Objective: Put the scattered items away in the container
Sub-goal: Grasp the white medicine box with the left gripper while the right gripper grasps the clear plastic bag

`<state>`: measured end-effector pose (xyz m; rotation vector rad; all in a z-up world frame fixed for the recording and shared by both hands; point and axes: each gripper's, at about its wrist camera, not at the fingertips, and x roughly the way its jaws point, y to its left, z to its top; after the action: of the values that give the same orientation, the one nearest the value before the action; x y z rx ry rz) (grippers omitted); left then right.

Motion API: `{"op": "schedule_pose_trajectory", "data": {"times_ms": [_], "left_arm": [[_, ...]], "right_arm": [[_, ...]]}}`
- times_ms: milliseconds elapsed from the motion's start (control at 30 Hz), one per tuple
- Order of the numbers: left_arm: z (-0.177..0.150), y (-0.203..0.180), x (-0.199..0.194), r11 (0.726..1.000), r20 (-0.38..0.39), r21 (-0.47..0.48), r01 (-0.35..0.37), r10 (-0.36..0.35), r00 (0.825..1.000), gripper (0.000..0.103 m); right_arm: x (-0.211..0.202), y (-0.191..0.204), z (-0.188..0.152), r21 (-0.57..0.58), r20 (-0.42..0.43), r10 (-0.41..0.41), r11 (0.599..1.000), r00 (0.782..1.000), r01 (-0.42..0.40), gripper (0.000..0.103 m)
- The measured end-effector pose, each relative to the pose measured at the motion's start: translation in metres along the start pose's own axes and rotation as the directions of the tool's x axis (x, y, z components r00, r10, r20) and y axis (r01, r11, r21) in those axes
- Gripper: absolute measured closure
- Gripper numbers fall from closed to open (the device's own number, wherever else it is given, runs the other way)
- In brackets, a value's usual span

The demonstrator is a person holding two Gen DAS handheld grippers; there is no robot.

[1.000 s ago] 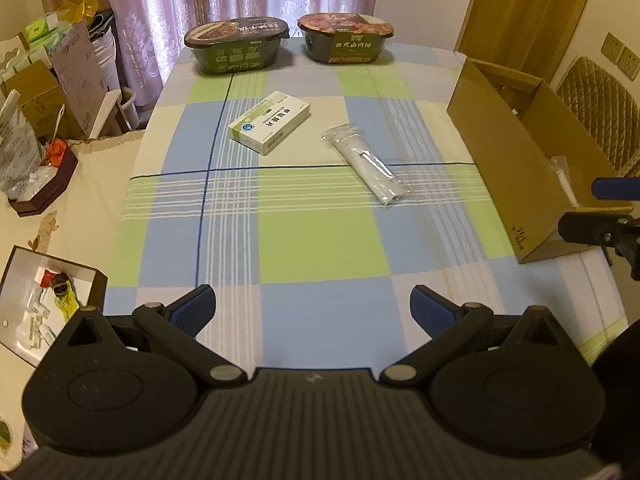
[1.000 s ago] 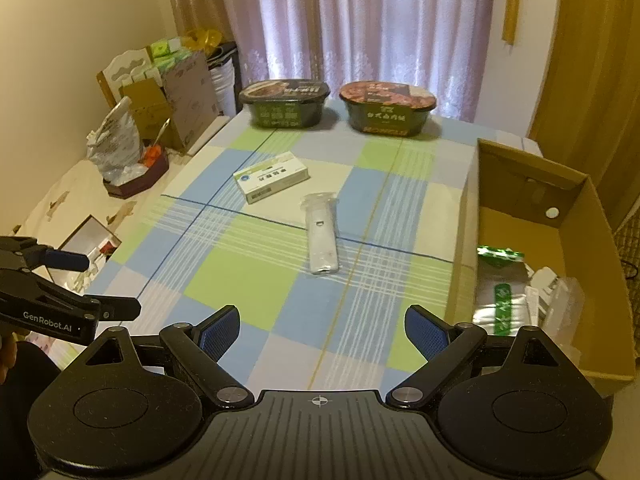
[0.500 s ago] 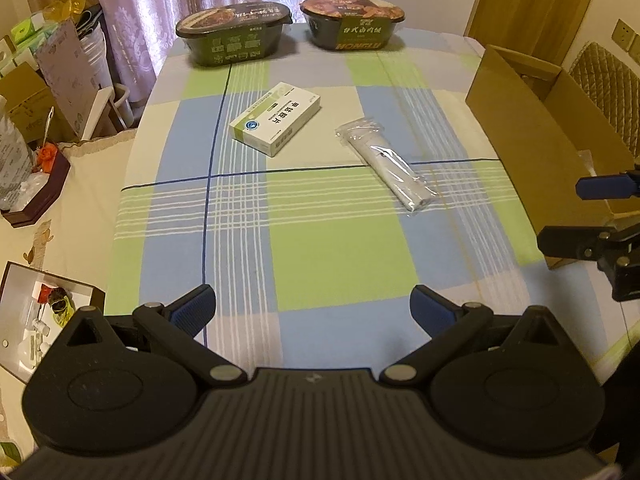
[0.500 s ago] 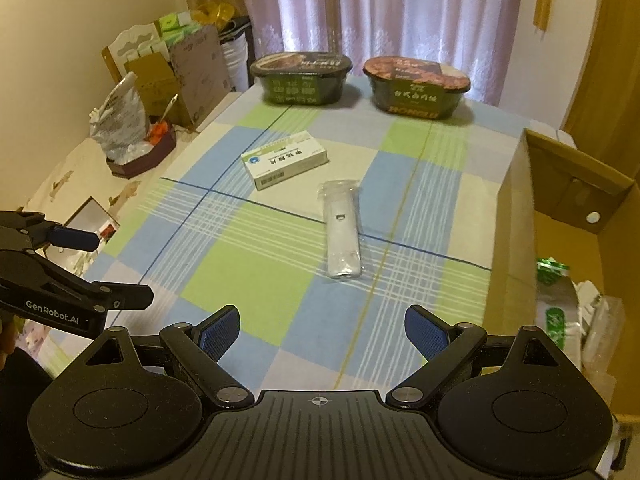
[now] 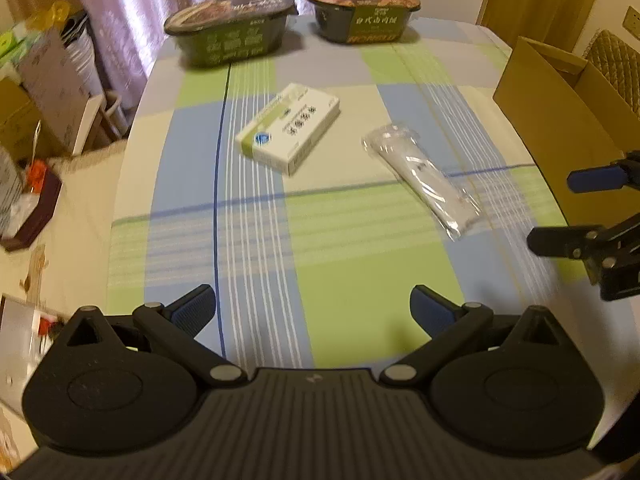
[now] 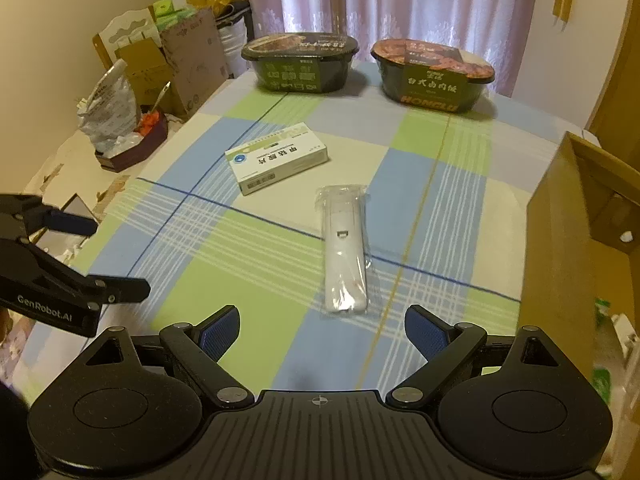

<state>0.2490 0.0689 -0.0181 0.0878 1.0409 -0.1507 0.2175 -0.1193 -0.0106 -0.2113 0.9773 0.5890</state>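
Observation:
A white and green medicine box lies on the checked tablecloth. To its right is a white device sealed in a clear plastic bag. Two dark instant meal bowls stand at the far edge. The cardboard box sits at the right. My left gripper is open above the near cloth, short of the medicine box. My right gripper is open just short of the bagged device, nothing between its fingers.
Cardboard cartons, bags and a dark tray with clutter stand on the floor left of the table. Curtains hang behind the bowls. Green packets lie inside the cardboard box. A quilted chair back is behind the box.
Both grippers have moved forward over the table, so the medicine box and the bagged device appear nearer. The right gripper has come close to the bagged device. Both stay open.

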Motion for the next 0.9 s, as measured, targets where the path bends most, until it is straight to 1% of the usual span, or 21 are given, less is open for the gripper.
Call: {"op": "schedule_pose_trajectory", "data": {"times_ms": [133,300,400,567,733,833,900], "left_arm": [[0.015,0.008,0.021,0.999,0.002,0.048,-0.008,0.008,1.0,0.001],[0.036,0.017,0.046,0.989,0.031,0.147,-0.008,0.003,1.0,0.002],[0.048,0.022,0.062,0.977,0.039,0.215,0.001,-0.01,0.999,0.002],[0.065,0.027,0.084,0.959,0.044,0.279,0.036,-0.051,0.998,0.002],[0.078,0.023,0.1,0.923,0.058,0.382,0.053,-0.082,0.995,0.002],[0.086,0.022,0.11,0.911,0.064,0.405,0.078,-0.114,0.991,0.002],[0.092,0.022,0.117,0.905,0.06,0.417,0.087,-0.123,0.991,0.002]], "right_arm": [[0.023,-0.004,0.01,-0.007,-0.004,-0.002,1.0,1.0,0.002,0.008],[0.047,-0.011,0.022,-0.035,0.002,-0.002,0.999,1.0,0.002,0.008],[0.062,-0.016,0.027,-0.056,-0.005,0.0,0.998,1.0,-0.001,0.008],[0.081,-0.021,0.032,-0.082,-0.007,0.005,0.997,1.0,-0.006,0.008],[0.099,-0.018,0.036,-0.133,-0.014,0.007,0.991,1.0,-0.009,0.009],[0.11,-0.018,0.038,-0.143,-0.02,0.002,0.99,1.0,-0.005,0.009],[0.115,-0.018,0.04,-0.15,-0.016,-0.001,0.989,1.0,-0.001,0.009]]}}
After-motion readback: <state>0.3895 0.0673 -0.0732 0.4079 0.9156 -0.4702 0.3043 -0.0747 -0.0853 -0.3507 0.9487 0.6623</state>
